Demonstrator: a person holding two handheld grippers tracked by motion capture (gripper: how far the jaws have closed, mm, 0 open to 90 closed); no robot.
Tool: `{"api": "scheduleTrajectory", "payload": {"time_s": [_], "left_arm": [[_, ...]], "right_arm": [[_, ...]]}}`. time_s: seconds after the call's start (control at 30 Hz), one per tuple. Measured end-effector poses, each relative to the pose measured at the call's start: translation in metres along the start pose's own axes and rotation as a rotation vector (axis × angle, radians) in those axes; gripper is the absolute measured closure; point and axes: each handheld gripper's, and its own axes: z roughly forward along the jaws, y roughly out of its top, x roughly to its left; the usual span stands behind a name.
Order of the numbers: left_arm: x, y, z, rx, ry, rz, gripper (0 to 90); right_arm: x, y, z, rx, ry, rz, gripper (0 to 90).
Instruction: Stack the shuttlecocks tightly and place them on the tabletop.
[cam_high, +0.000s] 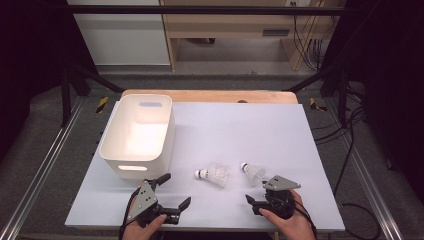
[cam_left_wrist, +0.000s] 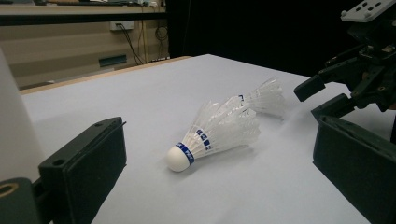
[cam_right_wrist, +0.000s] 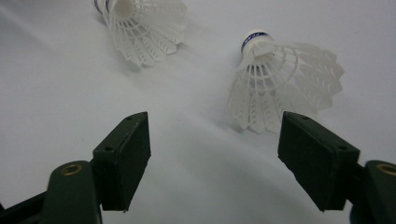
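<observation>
right gripper (cam_high: 261, 192): jaws spread, nothing between, just near of right shuttlecock (cam_high: 253, 172) | left gripper (cam_high: 175, 191): jaws spread, empty | left shuttlecock (cam_high: 214, 175): lying mid-tabletop (cam_high: 240, 130) | white bin (cam_high: 137, 135): far left

Each hand holds a black two-jaw gripper; the left gripper (cam_high: 172, 192) and the right gripper (cam_high: 261, 192) each carry a grey three-cornered plate on top, drilled with small holes; thin black cables trail from both bodies; the jaws end in flat, dark rectangular pads (cam_right_wrist: 122, 158) with small screw holes; a brass-coloured bushing (cam_right_wrist: 71, 169) sits in each jaw arm.
</observation>
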Motion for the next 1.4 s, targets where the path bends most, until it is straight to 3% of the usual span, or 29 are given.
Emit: {"api": "scheduleTrajectory", "payload": {"time_s": [0.27, 0.5, 0.73, 0.83, 0.97, 1.13, 1.4], "left_arm": [[-0.001, 0.0, 0.0, -0.002, -0.003, 0.003, 2.2], [0.0, 0.0, 0.0, -0.006, -0.003, -0.002, 2.2], [0.0, 0.001, 0.0, -0.007, -0.004, -0.001, 2.2], [0.0, 0.001, 0.0, -0.006, -0.004, -0.001, 2.2], [0.001, 0.0, 0.0, -0.007, -0.002, -0.002, 2.2], [0.0, 0.0, 0.0, -0.003, -0.002, 0.0, 2.2], [0.001, 0.0, 0.0, -0.003, -0.002, 0.001, 2.3]], "right_arm": [[-0.007, 0.014, 0.017, -0.028, -0.023, 0.052, 44.8], [-0.013, 0.017, 0.035, -0.004, -0.041, 0.088, 61.7], [-0.018, 0.016, 0.031, -0.011, -0.038, 0.092, 86.3], [-0.02, 0.015, 0.027, -0.015, -0.029, 0.084, 89.5], [-0.024, 0.014, 0.016, -0.045, -0.007, 0.037, 89.9], [-0.02, 0.014, 0.006, -0.078, 0.08, -0.039, 90.0], [-0.003, 0.021, 0.019, -0.073, 0.188, -0.137, 90.0]]}}
